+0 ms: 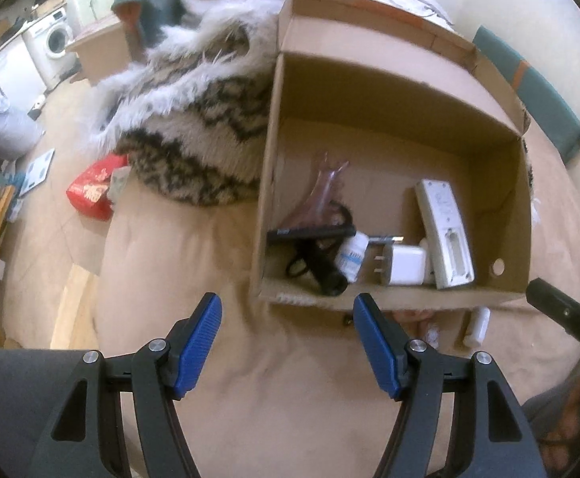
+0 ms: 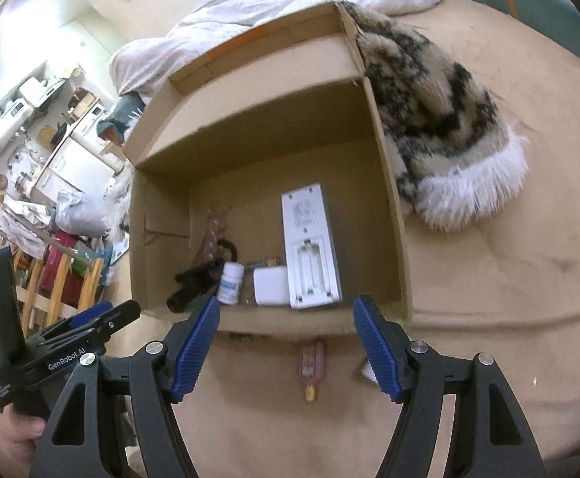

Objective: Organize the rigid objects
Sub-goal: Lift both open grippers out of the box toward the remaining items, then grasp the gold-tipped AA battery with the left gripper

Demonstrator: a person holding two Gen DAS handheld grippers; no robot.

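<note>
An open corrugated cardboard box (image 1: 393, 91) sits on a tan bedcover (image 1: 290, 378), and the rigid objects lie bunched against its near wall. A white rectangular remote (image 1: 445, 235) lies back-up with its battery bay uncovered. Just beside it sits a glossy white plug adapter (image 1: 403, 265) with metal prongs, then a small white pill bottle (image 1: 351, 257) with a blue label, then a black matte flashlight (image 1: 324, 269) with a looped cord. A clear pinkish glass piece (image 1: 322, 195) leans behind the flashlight.

Outside the box, along its near wall, the left wrist view shows a small white bottle (image 1: 479, 326) on the bedcover; the right wrist view shows a pink ice-lolly-shaped item (image 2: 311, 362) on a stick there instead.

A shaggy cream-and-black patterned throw (image 2: 433, 119) with a white fringe presses against the box's side.

The left gripper (image 1: 288, 310) hangs just short of the box, blue ribbed pads spread wide, holding nothing. The right gripper (image 2: 286, 314) does likewise, wide and empty.
</note>
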